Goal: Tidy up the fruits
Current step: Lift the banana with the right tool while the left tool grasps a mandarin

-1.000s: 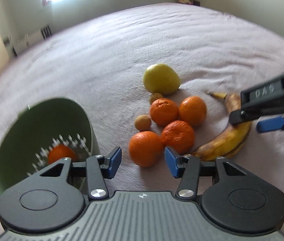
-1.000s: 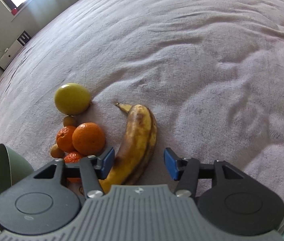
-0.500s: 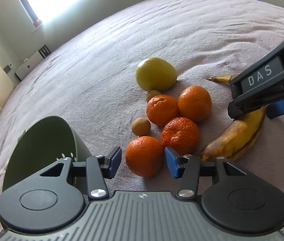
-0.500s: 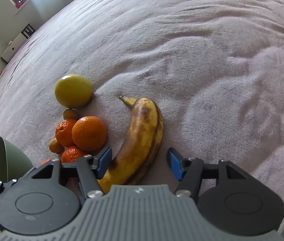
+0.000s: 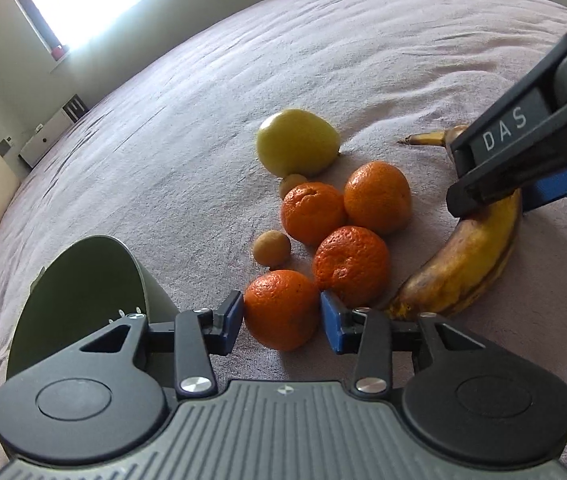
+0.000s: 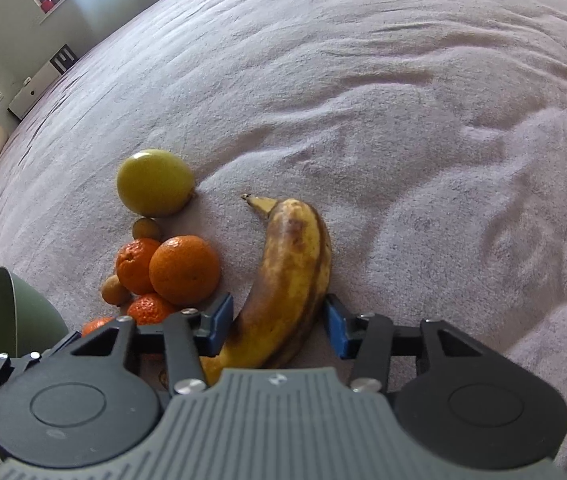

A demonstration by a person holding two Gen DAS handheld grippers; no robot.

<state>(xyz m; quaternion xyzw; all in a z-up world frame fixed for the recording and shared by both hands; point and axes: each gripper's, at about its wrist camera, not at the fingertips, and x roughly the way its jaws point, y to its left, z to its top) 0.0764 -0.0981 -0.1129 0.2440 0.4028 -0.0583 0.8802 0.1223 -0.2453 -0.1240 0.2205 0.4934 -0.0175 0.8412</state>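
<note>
Your left gripper (image 5: pixel 281 318) is straddling the nearest orange (image 5: pixel 281 309) on the bed (image 5: pixel 203 120), jaws apart, pads just beside its skin. Your right gripper (image 6: pixel 277 326) is flanking the banana (image 6: pixel 289 280), jaws apart too. The green bowl (image 5: pixel 79 292) is lying tipped at eight o'clock from the orange.

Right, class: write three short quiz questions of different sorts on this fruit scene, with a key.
1. True or false: the left tool has its pads either side of an orange.
2. Which fruit lies between the right tool pads? A apple, B banana, C orange.
3. Fill in: the green bowl stands to the ___ of the fruit in both views.

Key: 1 true; 2 B; 3 left.
</note>
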